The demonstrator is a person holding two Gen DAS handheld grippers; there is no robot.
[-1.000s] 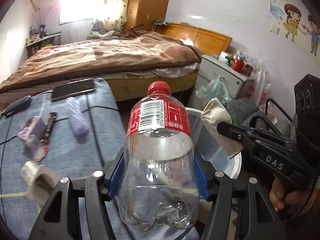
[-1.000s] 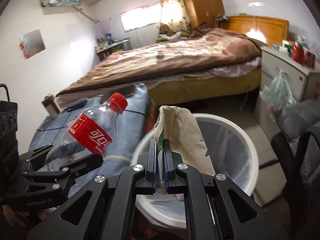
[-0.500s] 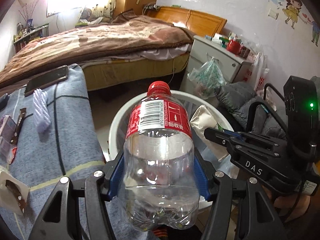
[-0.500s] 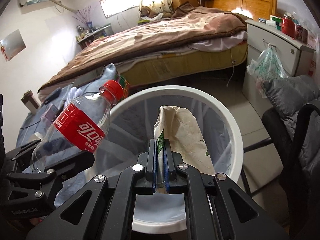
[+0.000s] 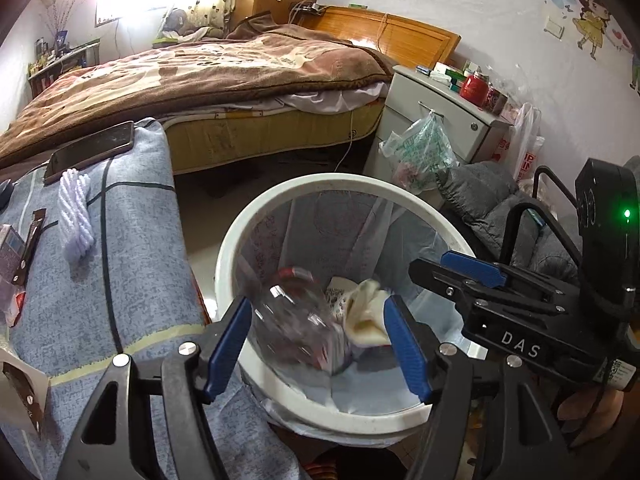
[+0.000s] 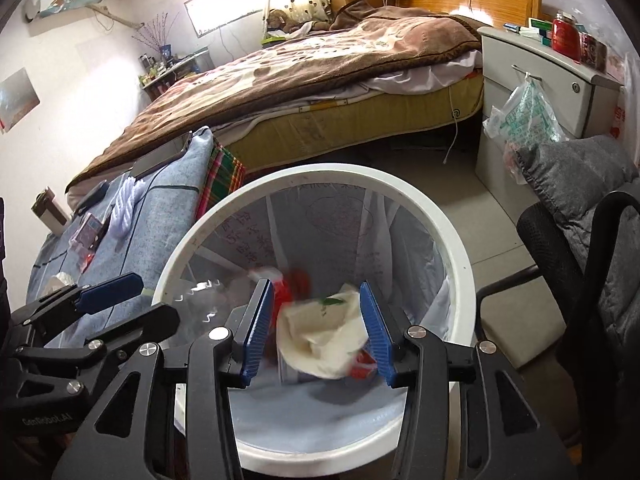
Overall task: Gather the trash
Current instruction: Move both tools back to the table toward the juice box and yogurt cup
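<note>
A white round trash bin (image 5: 240, 248) with a clear liner stands on the floor beside the blue-covered table; it also shows in the right wrist view (image 6: 460, 256). My left gripper (image 5: 318, 344) is open above the bin's near rim. A clear plastic bottle with a red label (image 5: 296, 328) is blurred, inside the bin below it. My right gripper (image 6: 316, 330) is open over the bin. A crumpled cream paper wrapper (image 6: 320, 336) lies inside the bin below it; it also shows in the left wrist view (image 5: 366, 316).
The blue-covered table (image 5: 132, 264) on the left holds a phone (image 5: 88, 152), a white rope bundle (image 5: 74, 216), small packets (image 5: 12, 248) and wrappers (image 5: 24, 396). A bed (image 5: 200, 80), a white nightstand (image 5: 436, 120) with a hanging plastic bag (image 5: 420, 148), and a grey-cushioned chair (image 6: 580, 220) surround the bin.
Both grippers opened over the bin. The bottle left my left gripper and the paper wrapper left my right gripper; both dropped into the bin.
</note>
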